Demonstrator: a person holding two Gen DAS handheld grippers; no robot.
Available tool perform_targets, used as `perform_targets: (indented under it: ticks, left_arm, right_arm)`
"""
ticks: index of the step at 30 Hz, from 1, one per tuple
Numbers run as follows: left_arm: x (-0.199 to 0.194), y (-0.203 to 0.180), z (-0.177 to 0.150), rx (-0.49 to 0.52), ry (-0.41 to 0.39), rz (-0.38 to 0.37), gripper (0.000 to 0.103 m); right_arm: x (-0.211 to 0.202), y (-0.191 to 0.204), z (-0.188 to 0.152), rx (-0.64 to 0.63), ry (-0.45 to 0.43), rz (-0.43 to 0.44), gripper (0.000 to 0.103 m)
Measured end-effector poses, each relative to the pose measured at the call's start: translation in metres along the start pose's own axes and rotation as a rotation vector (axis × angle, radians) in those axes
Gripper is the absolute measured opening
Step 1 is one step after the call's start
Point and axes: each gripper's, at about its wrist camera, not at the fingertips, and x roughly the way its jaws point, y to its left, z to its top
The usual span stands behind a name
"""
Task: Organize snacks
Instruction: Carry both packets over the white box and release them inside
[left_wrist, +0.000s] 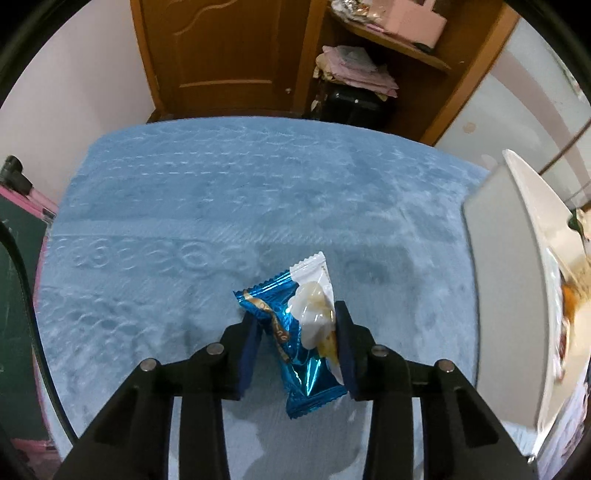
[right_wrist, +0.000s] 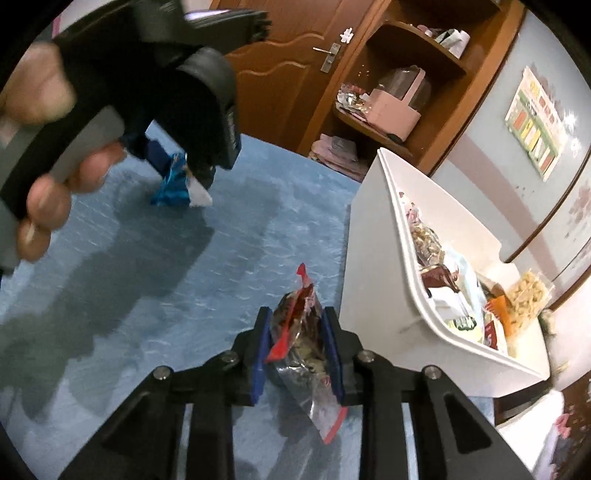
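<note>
My left gripper (left_wrist: 297, 321) is shut on two small packets at once: a shiny blue candy wrapper (left_wrist: 295, 354) and a white one (left_wrist: 314, 295) with a pale sweet showing. They hang just above the blue towel (left_wrist: 184, 221). In the right wrist view the same left gripper (right_wrist: 184, 170), held by a hand (right_wrist: 48, 199), carries those blue and white packets (right_wrist: 177, 184) at upper left. My right gripper (right_wrist: 297, 325) is shut on a red and clear snack packet (right_wrist: 299, 332), close to the left wall of the white bin (right_wrist: 373, 266).
The white bin (left_wrist: 495, 288) stands at the towel's right edge and holds several snack packets (right_wrist: 458, 295). Behind the towel are a wooden door (left_wrist: 221, 55) and wooden shelves (right_wrist: 388, 122) with a pink box and folded cloths. A dark green board (left_wrist: 14, 277) lies left.
</note>
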Motion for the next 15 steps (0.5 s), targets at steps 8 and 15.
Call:
perform_targets:
  ticks: [8,15]
  left_arm:
    - [-0.099,0.004,-0.035,0.054,-0.069,-0.02,0.036]
    - [-0.19,-0.016,-0.074,0.102,-0.153,-0.035,0.036]
  right_arm:
    - [-0.078,-0.005,0.002,0.056,-0.104,0.189,0.027]
    - [-0.16,-0.03,0.001,0.086,-0.244,0.258,0.027]
